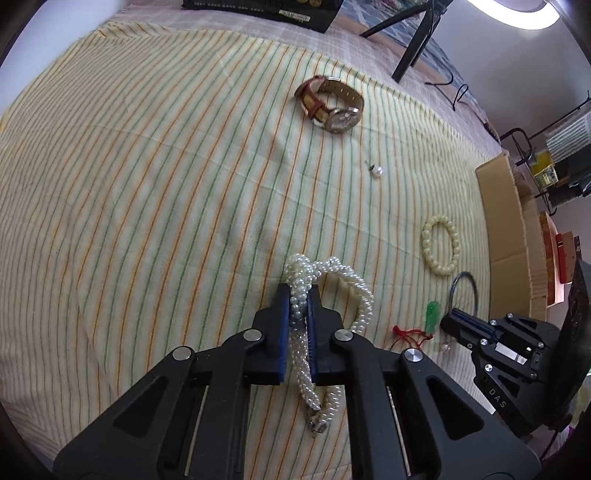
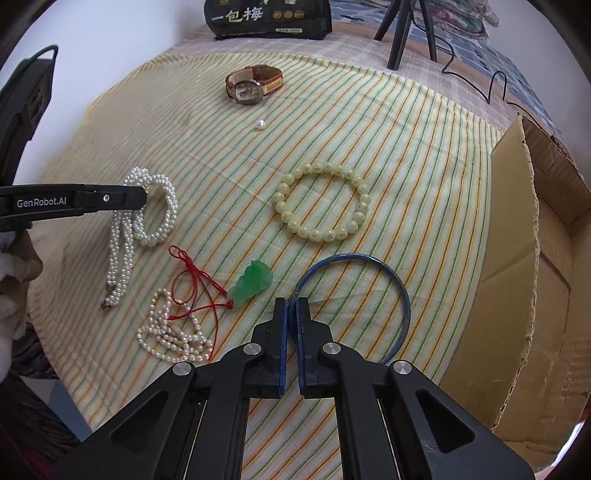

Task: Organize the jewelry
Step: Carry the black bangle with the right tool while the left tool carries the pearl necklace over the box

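My left gripper (image 1: 300, 291) is shut on a thick white pearl necklace (image 1: 325, 280), held over the striped cloth (image 1: 166, 177); it shows from the side in the right wrist view (image 2: 142, 197) with the pearl necklace (image 2: 155, 210) hanging from it. My right gripper (image 2: 291, 304) is shut on a thin blue bangle (image 2: 369, 266), also seen in the left wrist view (image 1: 463, 291). On the cloth lie a cream bead bracelet (image 2: 321, 201), a green jade pendant (image 2: 251, 282) on red cord, a small pearl strand (image 2: 166, 332), a loose pearl (image 2: 260, 124) and a brown-strap watch (image 2: 253, 86).
An open cardboard box (image 2: 524, 295) stands at the cloth's right edge. A dark packet (image 2: 266, 18) and black tripod legs (image 2: 402, 26) with a cable stand at the far side. The cloth's front edge drops off near me.
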`<action>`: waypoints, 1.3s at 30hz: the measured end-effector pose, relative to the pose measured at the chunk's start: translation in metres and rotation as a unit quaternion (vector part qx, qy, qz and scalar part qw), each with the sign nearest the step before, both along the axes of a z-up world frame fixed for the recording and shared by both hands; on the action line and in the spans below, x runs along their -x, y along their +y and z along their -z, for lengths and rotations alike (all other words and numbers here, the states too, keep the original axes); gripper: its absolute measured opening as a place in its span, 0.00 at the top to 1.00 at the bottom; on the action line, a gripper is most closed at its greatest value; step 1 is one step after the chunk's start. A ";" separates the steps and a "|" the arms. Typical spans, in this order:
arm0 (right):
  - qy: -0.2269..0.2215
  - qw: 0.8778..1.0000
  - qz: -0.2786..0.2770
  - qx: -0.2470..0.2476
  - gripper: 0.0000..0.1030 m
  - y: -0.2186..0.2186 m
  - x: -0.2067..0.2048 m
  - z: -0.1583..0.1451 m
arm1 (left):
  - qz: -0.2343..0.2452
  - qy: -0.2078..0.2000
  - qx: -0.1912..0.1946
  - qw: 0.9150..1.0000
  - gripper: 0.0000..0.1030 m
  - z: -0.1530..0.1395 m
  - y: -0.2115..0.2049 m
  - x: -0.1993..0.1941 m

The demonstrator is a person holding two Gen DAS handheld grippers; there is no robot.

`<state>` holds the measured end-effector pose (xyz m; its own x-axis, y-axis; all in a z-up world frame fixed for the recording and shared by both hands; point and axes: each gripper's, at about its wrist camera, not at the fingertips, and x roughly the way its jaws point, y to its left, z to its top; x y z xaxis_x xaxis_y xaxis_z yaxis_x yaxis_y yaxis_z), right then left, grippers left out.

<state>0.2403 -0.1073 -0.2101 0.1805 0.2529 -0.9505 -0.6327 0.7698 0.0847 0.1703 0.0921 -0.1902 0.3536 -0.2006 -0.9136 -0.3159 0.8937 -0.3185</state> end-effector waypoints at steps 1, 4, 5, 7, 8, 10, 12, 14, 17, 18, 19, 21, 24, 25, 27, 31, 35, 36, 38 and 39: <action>0.003 1.000 0.004 -0.008 0.97 -0.002 -0.002 -0.002 | 0.000 -0.006 0.000 1.000 0.94 -0.004 0.002 0.002; 0.000 1.000 0.010 -0.020 0.97 -0.007 -0.005 -0.006 | 0.000 -0.018 0.004 1.000 0.94 -0.013 0.002 0.002; 0.000 0.999 0.015 -0.029 0.97 -0.009 -0.007 -0.010 | 0.000 -0.023 0.005 1.000 0.94 -0.016 0.001 0.002; -0.003 0.999 0.020 -0.044 0.97 -0.011 -0.007 -0.018 | 0.004 -0.034 0.004 0.999 0.94 -0.024 -0.001 0.004; -0.006 0.998 0.022 -0.052 0.97 -0.013 -0.006 -0.022 | 0.007 -0.041 0.002 0.999 0.94 -0.029 -0.003 0.003; -0.013 0.998 0.025 -0.064 0.97 -0.014 -0.006 -0.031 | 0.012 -0.056 0.003 0.998 0.94 -0.038 -0.006 0.003; -0.021 0.996 0.030 -0.079 0.97 -0.017 -0.005 -0.043 | 0.012 -0.069 0.005 0.997 0.94 -0.048 -0.006 0.003; -0.030 0.995 0.034 -0.092 0.97 -0.020 -0.003 -0.053 | 0.011 -0.082 0.010 0.997 0.94 -0.057 -0.007 0.002; -0.040 0.992 0.039 -0.110 0.98 -0.024 0.000 -0.067 | 0.013 -0.099 0.008 0.995 0.94 -0.068 -0.010 -0.001; -0.042 0.992 0.040 -0.114 0.98 -0.024 -0.001 -0.070 | 0.014 -0.105 0.007 0.994 0.94 -0.073 -0.011 0.000; -0.045 0.991 0.041 -0.117 0.98 -0.025 -0.001 -0.074 | 0.016 -0.111 0.005 0.994 0.94 -0.076 -0.012 0.000; -0.055 0.990 0.044 -0.121 0.98 -0.028 0.000 -0.081 | 0.017 -0.120 0.003 0.993 0.94 -0.083 -0.012 0.002; -0.064 0.989 0.046 -0.122 0.98 -0.030 0.000 -0.088 | 0.019 -0.129 0.006 0.991 0.94 -0.089 -0.013 0.003; -0.068 0.989 0.048 -0.122 0.98 -0.031 0.000 -0.090 | 0.020 -0.132 0.005 0.991 0.94 -0.092 -0.014 0.003; -0.072 0.988 0.053 -0.125 0.98 -0.035 -0.001 -0.093 | 0.023 -0.138 0.007 0.990 0.94 -0.096 -0.016 0.004; -0.085 0.986 0.062 -0.128 0.98 -0.045 -0.001 -0.101 | 0.029 -0.153 0.014 0.988 0.94 -0.107 -0.023 0.003; -0.097 0.984 0.071 -0.135 0.98 -0.056 -0.001 -0.110 | 0.041 -0.168 0.020 0.985 0.94 -0.118 -0.034 0.002; -0.100 0.983 0.074 -0.134 0.98 -0.057 -0.001 -0.112 | 0.044 -0.171 0.021 0.984 0.94 -0.121 -0.038 0.001; -0.107 0.982 0.080 -0.133 0.98 -0.063 -0.001 -0.115 | 0.050 -0.178 0.024 0.982 0.94 -0.126 -0.045 0.000; -0.110 0.981 0.084 -0.134 0.98 -0.067 -0.002 -0.117 | 0.053 -0.181 0.026 0.982 0.94 -0.128 -0.048 0.000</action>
<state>0.2419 -0.1744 -0.0934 0.4346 0.4373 -0.7873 -0.5237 0.8339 0.1741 0.1707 0.0441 -0.0623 0.6273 -0.2960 -0.7203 -0.0808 0.8952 -0.4382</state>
